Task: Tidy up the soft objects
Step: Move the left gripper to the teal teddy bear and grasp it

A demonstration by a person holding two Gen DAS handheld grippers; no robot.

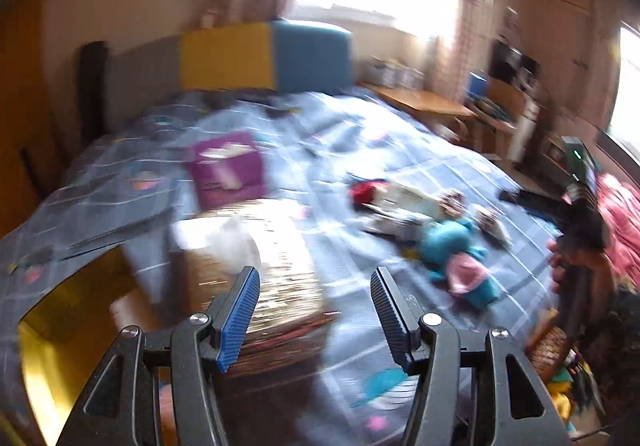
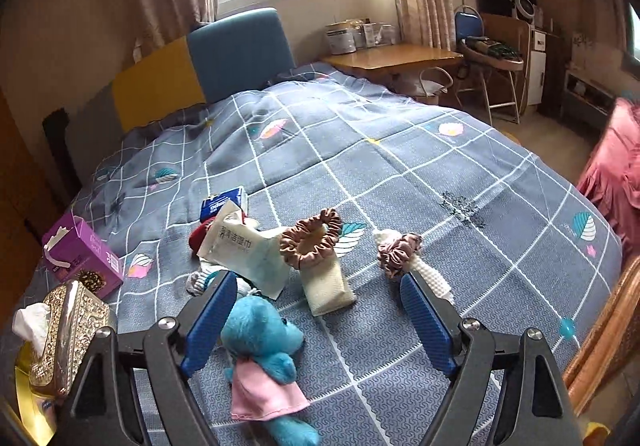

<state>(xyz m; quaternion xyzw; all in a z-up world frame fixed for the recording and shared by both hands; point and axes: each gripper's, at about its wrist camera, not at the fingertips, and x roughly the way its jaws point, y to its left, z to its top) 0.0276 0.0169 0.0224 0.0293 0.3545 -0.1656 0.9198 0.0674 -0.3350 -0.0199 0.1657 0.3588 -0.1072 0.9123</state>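
On the grey checked bedspread (image 2: 400, 173) lies a blue plush toy in a pink dress (image 2: 260, 350). My right gripper (image 2: 316, 286) hangs open over it, and the toy lies between the fingers close to the left one, with neither pad pressing on it. Just beyond are a wet-wipes pack (image 2: 244, 254), a brown scrunchie (image 2: 310, 242) on a cream pouch (image 2: 328, 290), and a mauve scrunchie (image 2: 400, 250) on a white knitted piece (image 2: 432, 278). In the blurred left wrist view my left gripper (image 1: 316, 310) is open and empty above a gold ornate tissue box (image 1: 276, 266). The plush toy (image 1: 456, 246) shows to its right.
A purple tissue box (image 2: 80, 254) and the gold tissue box (image 2: 68, 326) sit at the bed's left edge. A small blue tissue pack (image 2: 222, 201) and a red item (image 2: 198, 236) lie behind the wipes. A wooden desk (image 2: 392, 57), a folding chair (image 2: 488, 53) and pink fabric (image 2: 616, 173) stand right of the bed.
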